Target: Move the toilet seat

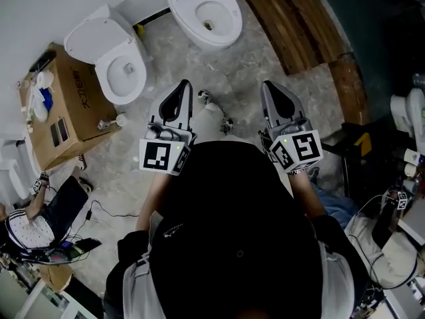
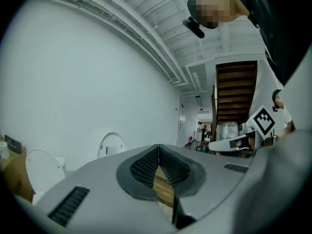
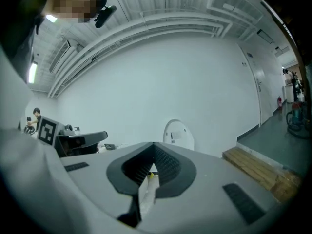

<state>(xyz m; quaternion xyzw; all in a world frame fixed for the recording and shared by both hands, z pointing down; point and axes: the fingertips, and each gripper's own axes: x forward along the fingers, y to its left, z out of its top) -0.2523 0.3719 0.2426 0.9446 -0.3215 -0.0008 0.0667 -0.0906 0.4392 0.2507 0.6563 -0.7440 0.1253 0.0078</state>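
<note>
Head view looks down past our own dark clothing to the two tools we hold out level in front of us. The grey left gripper [image 1: 184, 85] and the grey right gripper [image 1: 269, 86] sit side by side, apart from each other, over the mottled grey stone floor [image 1: 246, 78]. The left gripper view shows that tool's ribbed black pads pressed together at the tips, with nothing pinched between them. The right gripper view shows the same: jaws pressed together and empty.

Off to our left, low in the head view, a seated person [image 1: 30, 226] in dark clothes is beside some cables. Further ahead on that side stands a brown cardboard box [image 1: 66, 111] with small items on its top. Just beside the box is a white ceramic toilet [image 1: 126, 72]. Its white oval toilet seat [image 1: 89, 38] is raised behind the bowl, towards the white wall [image 1: 40, 5]. Both grippers are well apart from it, and neither touches the toilet.

Beyond the gripper tips stands a second white toilet [image 1: 206, 15], also by the wall. To its right, brown wooden planks [image 1: 292, 18] lie across the floor.
</note>
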